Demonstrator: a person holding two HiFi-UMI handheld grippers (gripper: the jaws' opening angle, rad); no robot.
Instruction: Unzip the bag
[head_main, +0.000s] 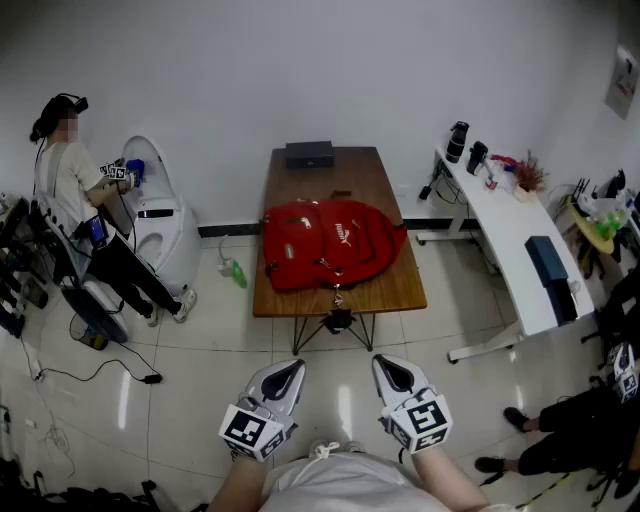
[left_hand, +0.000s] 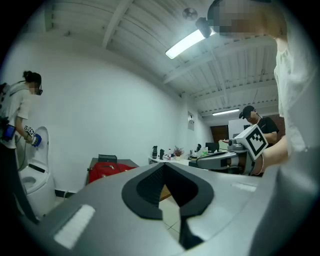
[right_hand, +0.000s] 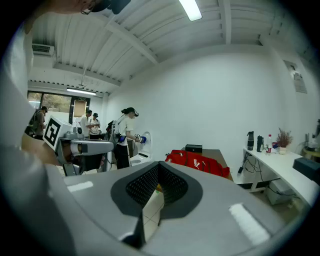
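You're holding left tool (head_main: 292, 367) and right tool (head_main: 384, 362) low by your body, both jaws closed, gripping nothing, well apart from worktop (head_main: 345, 175). Red backpack (head_main: 330, 243) lying flat toward worktop's near edge, spanning its width.

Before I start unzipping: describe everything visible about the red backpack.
The red backpack looks like soft fabric, with a white logo and dark straps. It lies flat on the near half of the brown wooden table, with a dark piece dangling over the front edge. Only the table touches it. The zips are too small to judge.
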